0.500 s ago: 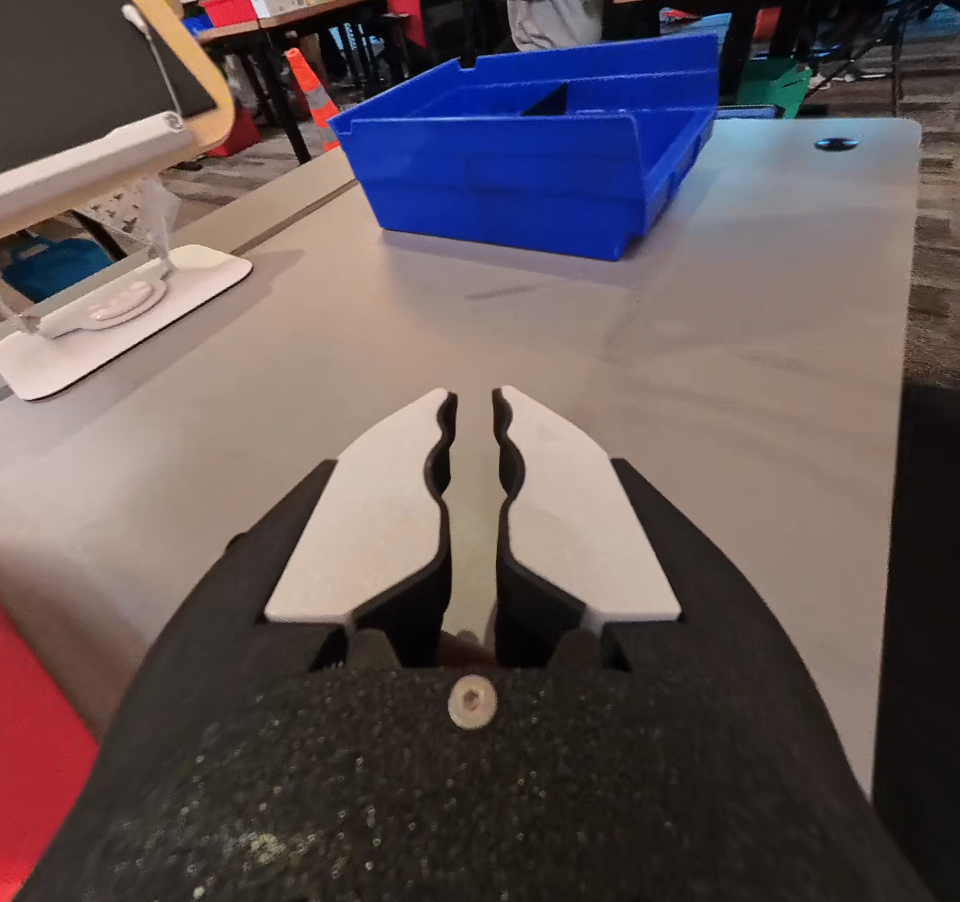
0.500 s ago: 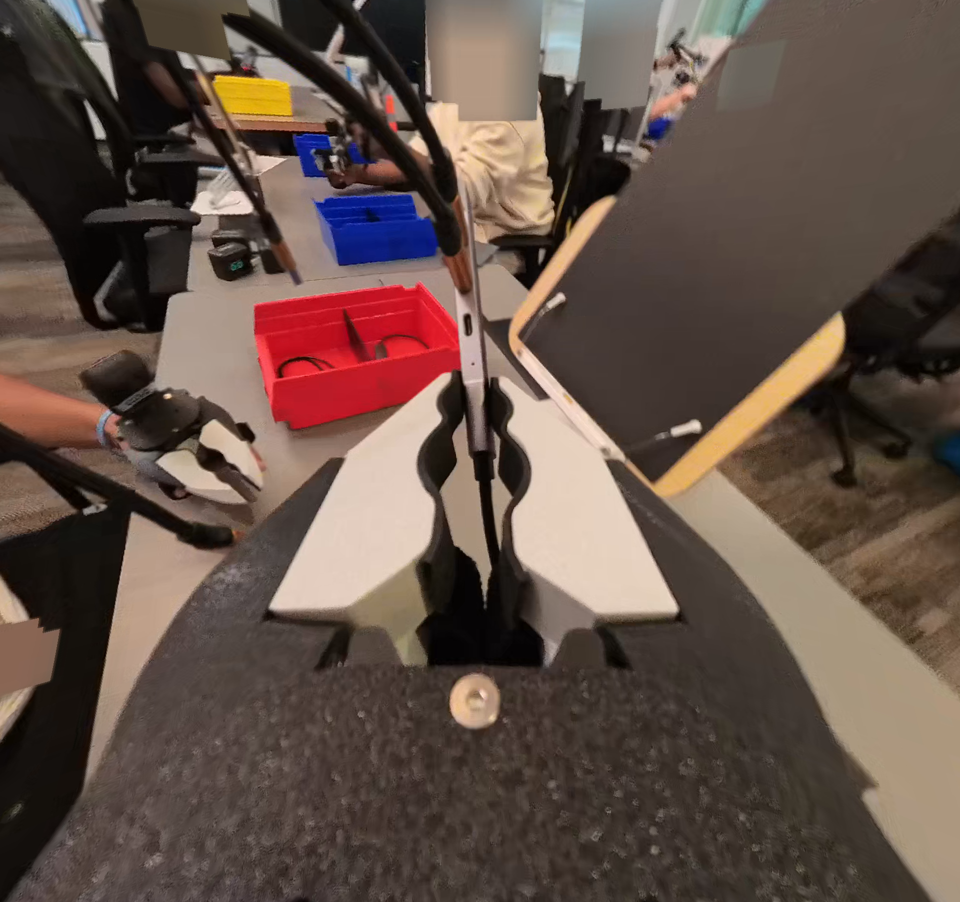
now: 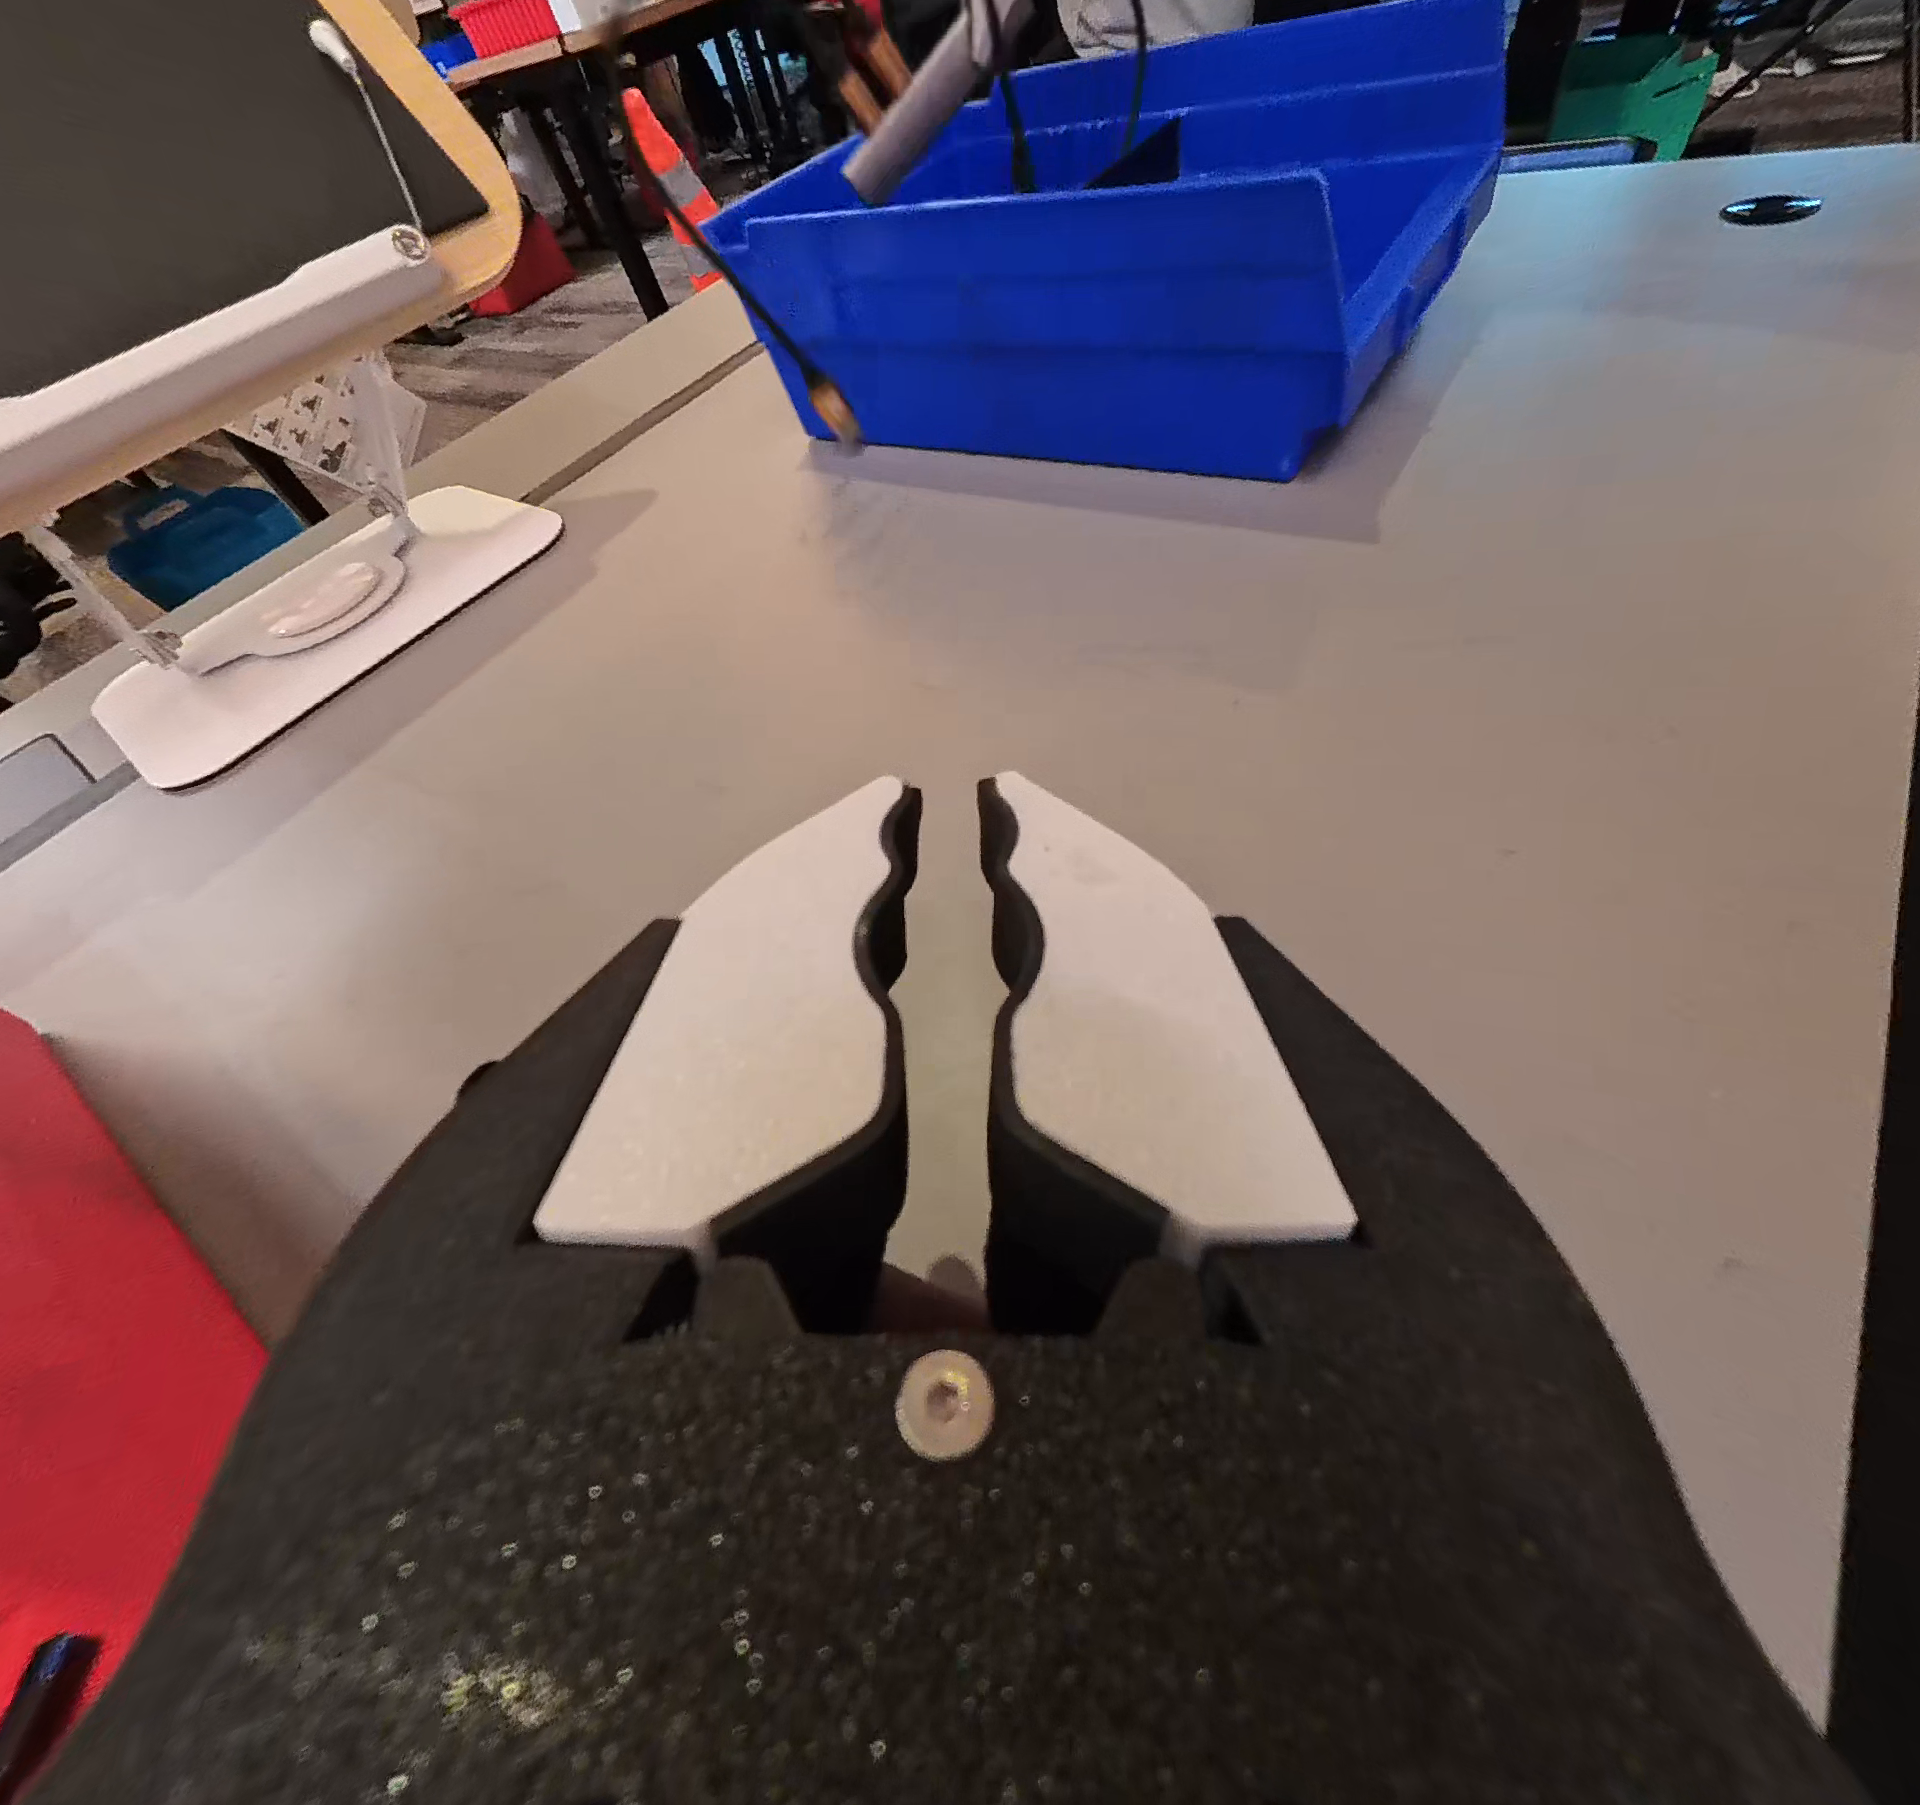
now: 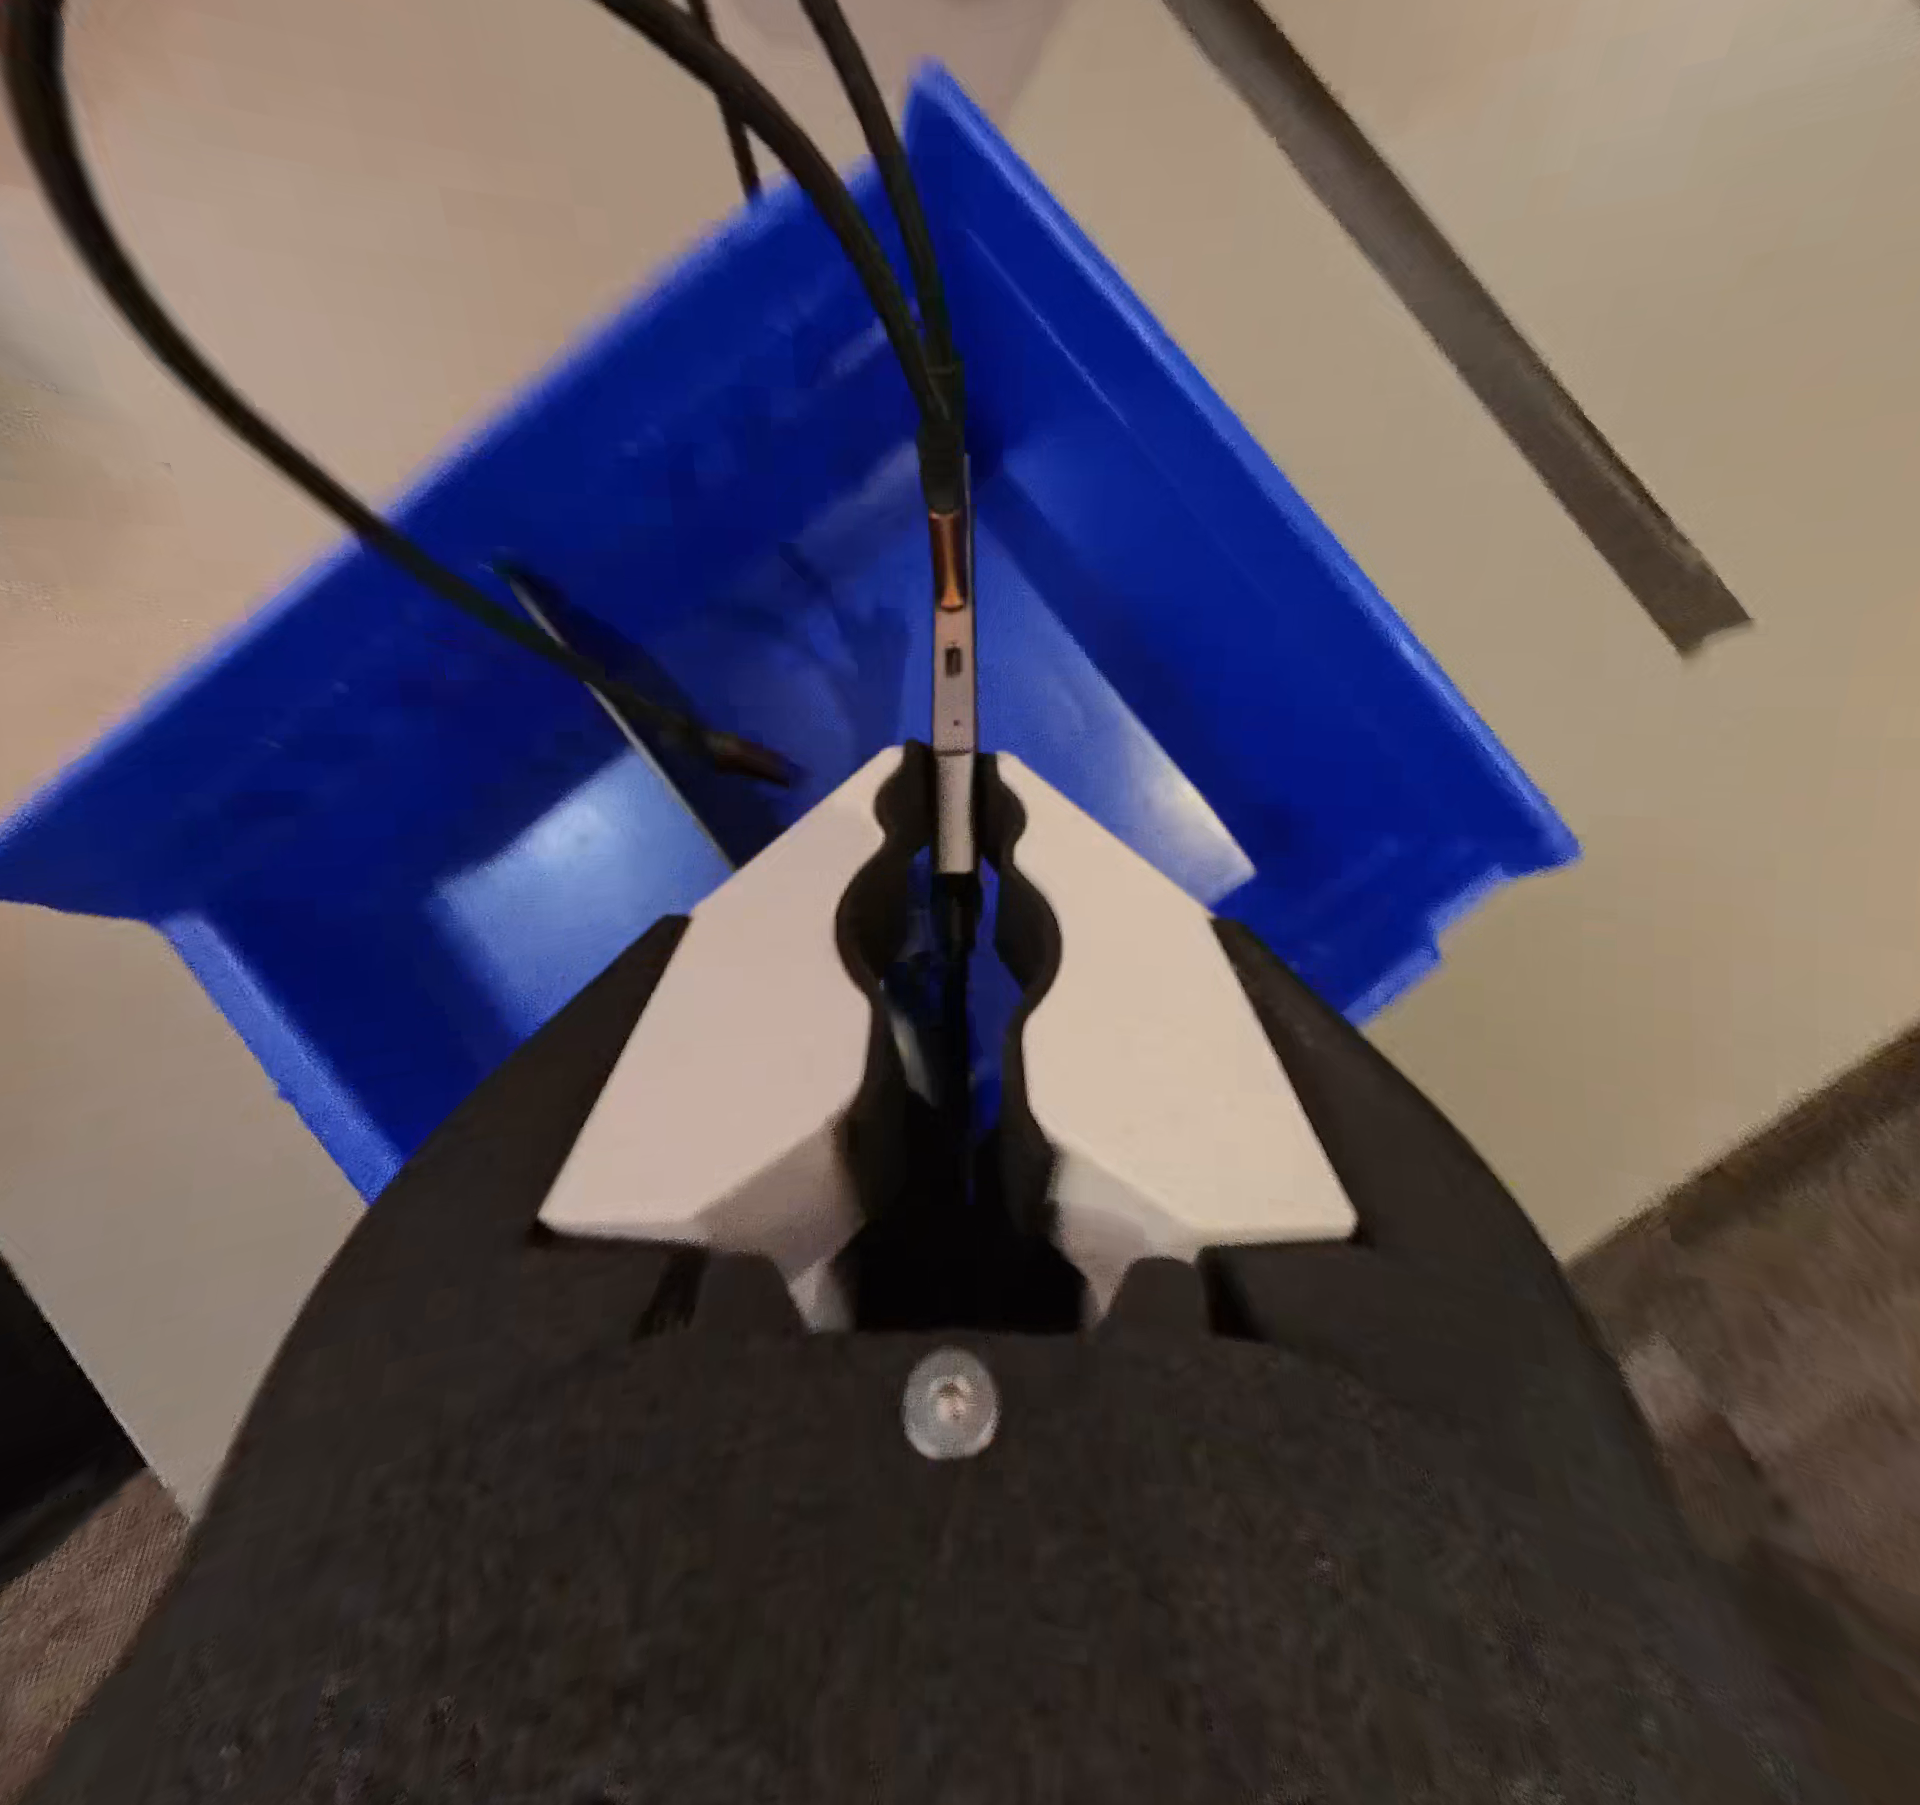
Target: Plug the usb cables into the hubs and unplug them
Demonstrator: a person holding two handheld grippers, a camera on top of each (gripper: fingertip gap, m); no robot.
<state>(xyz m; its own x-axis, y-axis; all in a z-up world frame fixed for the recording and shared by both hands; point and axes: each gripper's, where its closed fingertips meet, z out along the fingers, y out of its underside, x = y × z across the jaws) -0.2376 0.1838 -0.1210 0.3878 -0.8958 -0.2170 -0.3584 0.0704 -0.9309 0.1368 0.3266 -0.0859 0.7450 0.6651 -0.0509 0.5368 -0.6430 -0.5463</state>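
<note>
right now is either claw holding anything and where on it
The right claw is shut on the slim grey usb hub, pinching its lower end, with black cables trailing from its top over the blue bin. The left claw holds nothing.

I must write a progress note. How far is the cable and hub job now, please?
Done: one black cable sits plugged into the grey hub. In hand: the right gripper is shut on the hub, holding it above the blue bin, with other cable ends hanging loose. The left gripper waits empty, slightly open, over the table. Left, probably: putting the hub in the bin; I cannot tell what other plugging or unplugging remains.
</note>
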